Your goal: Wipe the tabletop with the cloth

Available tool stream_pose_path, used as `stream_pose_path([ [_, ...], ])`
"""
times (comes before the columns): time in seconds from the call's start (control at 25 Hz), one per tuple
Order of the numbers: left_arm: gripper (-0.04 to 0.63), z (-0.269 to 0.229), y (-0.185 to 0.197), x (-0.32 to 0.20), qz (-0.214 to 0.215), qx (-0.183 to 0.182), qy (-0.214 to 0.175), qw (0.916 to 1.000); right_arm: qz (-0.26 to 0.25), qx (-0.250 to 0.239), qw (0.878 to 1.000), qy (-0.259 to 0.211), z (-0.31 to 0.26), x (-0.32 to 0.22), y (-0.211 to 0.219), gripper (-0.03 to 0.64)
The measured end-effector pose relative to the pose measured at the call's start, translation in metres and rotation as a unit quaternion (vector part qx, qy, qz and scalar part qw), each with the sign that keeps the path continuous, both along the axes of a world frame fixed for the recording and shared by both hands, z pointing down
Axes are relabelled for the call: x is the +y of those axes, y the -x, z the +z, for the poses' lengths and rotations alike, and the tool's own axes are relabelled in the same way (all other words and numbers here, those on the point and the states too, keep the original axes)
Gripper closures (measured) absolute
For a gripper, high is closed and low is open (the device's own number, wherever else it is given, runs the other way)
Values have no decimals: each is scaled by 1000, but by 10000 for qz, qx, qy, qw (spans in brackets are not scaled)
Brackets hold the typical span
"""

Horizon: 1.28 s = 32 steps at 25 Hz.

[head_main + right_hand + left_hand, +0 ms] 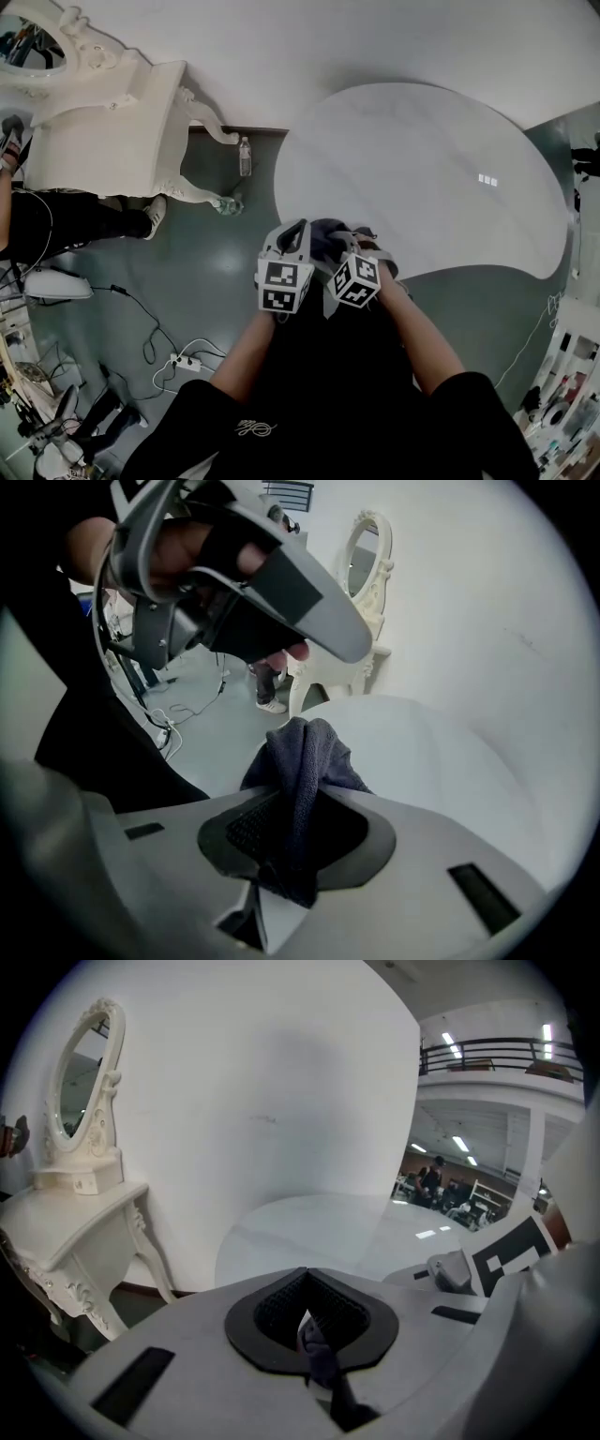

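Observation:
A dark grey cloth (327,238) hangs bunched between my two grippers at the near left edge of the round white tabletop (422,169). My left gripper (294,232) is shut, and a small fold of the cloth (317,1354) is pinched between its pads. The right gripper (362,240) is shut on a thicker bunch of the cloth (303,761), which rises out of its jaws and droops over the table's rim (441,761). In the right gripper view the left gripper (262,583) sits close by at the upper left, held in a hand.
A white carved dressing table (103,122) with an oval mirror (80,1082) stands left of the round table. A water bottle (245,156) stands on the floor between them. Cables and a power strip (183,361) lie at the lower left. Another person's legs (75,220) are at the left.

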State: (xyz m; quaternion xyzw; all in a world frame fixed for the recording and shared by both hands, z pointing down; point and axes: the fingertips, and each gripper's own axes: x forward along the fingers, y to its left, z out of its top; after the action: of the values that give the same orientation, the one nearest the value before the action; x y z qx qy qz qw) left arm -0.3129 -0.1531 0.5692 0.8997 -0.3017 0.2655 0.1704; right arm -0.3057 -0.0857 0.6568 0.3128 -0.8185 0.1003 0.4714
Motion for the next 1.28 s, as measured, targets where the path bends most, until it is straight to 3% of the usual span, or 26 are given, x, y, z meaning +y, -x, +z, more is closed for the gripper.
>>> stream_pose_path([
  [0.16,592,-3,-28,17,31,-1,-39,10000,267,-156,9995,-21,-3,29,-20,526],
  [0.52,592,6,-88,73,95,-270,2,9996,1032,-205,9940,-306,-4,81,-109,526],
  [0.88,592,5,-147,119,513,-441,-76,9977,1898,-462,9799,-402,-6,106,-178,526],
  [1.28,592,8,-198,162,865,-603,-124,9944,2363,-509,9685,-601,-4,126,-246,526],
])
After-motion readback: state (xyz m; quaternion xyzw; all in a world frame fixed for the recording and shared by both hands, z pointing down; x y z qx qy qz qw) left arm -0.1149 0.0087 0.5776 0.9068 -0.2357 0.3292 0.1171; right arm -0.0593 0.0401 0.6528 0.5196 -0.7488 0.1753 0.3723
